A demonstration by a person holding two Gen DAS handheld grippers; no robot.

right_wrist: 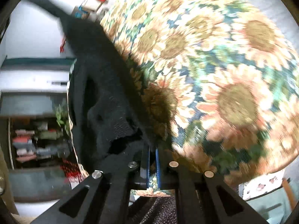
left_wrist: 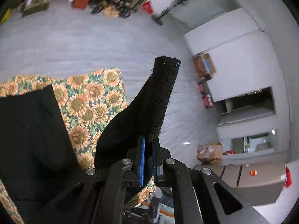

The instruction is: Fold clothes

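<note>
Overhead, both claws [left_wrist: 148,145] [right_wrist: 153,152] pinch the black garment's [left_wrist: 138,108] edges, closed tight.

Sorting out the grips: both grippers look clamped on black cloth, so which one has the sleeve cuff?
The left gripper. A black knit sleeve with its open cuff sticks up from it; the right gripper pinches a bunched fold of black garment beside the sunflower cloth.

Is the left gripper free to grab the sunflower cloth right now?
Probably not: the left gripper is shut on the black sleeve, lifted clear of the sunflower cloth. It would have to drop the sleeve first.
</note>
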